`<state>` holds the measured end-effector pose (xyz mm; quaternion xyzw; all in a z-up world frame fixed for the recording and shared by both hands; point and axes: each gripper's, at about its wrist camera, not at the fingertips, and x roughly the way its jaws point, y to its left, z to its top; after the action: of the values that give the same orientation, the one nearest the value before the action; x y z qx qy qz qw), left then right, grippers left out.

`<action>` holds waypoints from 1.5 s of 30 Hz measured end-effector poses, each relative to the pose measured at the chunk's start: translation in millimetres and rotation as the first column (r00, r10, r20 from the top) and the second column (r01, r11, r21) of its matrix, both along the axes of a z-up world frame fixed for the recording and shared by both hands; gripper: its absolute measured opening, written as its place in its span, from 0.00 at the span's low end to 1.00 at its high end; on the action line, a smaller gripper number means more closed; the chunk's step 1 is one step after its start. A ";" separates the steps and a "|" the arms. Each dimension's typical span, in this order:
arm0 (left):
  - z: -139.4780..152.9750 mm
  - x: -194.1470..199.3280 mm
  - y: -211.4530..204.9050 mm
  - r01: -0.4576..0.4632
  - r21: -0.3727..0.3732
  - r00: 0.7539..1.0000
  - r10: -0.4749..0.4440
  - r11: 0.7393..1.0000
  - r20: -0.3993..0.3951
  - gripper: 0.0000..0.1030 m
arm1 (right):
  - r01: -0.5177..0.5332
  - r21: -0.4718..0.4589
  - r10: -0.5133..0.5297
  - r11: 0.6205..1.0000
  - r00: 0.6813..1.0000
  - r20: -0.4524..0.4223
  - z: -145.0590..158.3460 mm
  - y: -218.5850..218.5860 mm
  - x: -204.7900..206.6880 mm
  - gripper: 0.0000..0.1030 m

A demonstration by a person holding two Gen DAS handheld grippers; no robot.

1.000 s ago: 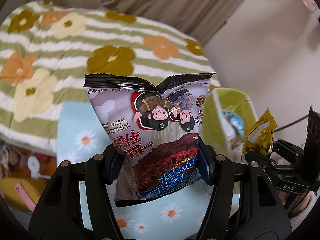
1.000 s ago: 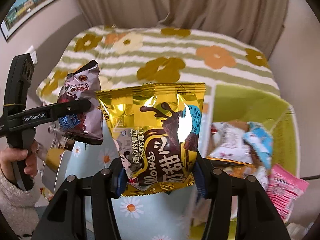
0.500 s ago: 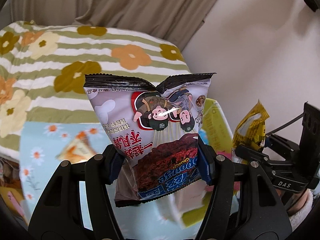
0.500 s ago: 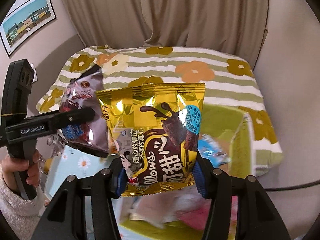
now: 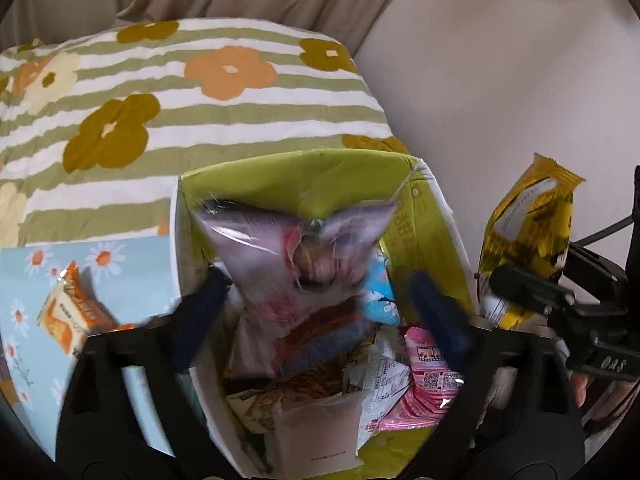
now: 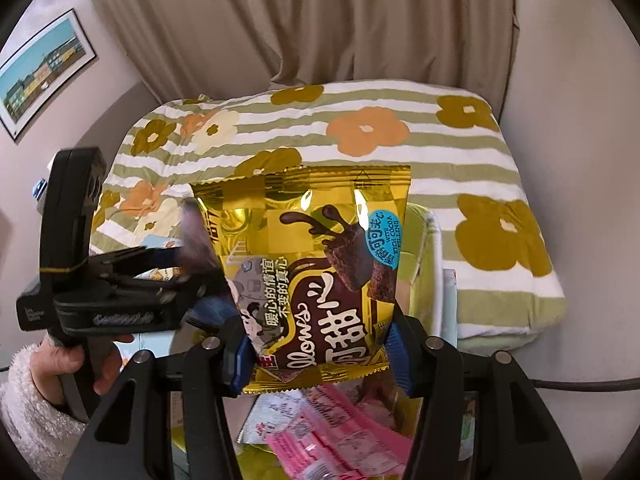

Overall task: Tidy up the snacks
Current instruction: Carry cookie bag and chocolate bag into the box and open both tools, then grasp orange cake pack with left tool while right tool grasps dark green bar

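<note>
Over the open green box (image 5: 304, 168), a blurred purple snack packet (image 5: 296, 264) sits between the spread fingers of the left gripper (image 5: 320, 300), which stand clear of its sides and do not clamp it; whether it rests on the contents below cannot be told. Inside the box lie a pink packet (image 5: 424, 384), a light blue packet (image 5: 380, 300) and other wrappers. To the right, the right gripper (image 6: 320, 356) has its fingers closed on the lower edge of a gold chocolate snack packet (image 6: 316, 264), held upright above the box. An orange packet (image 5: 68, 316) lies on the daisy-print blue cloth (image 5: 132, 264) left of the box. Behind is a bed with a green-striped flower quilt (image 5: 224, 120), and beige curtains (image 6: 320, 24) beyond it.
</note>
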<state>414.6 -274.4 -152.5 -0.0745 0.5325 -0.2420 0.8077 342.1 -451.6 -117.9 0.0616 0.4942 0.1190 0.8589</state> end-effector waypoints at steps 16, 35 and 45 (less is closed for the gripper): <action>4.5 -37.2 42.6 -0.137 0.065 0.989 0.133 0.988 0.061 1.00 | 0.039 -0.034 -0.040 0.999 0.999 -0.008 -18.6 -4.9 16.9 0.94; 26.3 -104.8 156.7 -0.407 0.092 0.909 0.394 0.909 0.134 1.00 | -0.026 0.053 0.022 0.998 0.996 0.082 1.8 23.8 -26.2 0.99; 33.0 -109.2 197.9 -0.325 0.117 0.939 0.306 0.938 0.157 1.00 | -0.007 0.044 -0.001 0.999 0.986 0.169 27.8 85.7 -56.3 0.99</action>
<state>305.4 -76.6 -119.5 -0.0849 0.4727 -0.0753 0.8739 285.8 -365.9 -90.1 0.0697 0.4167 0.1360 0.8961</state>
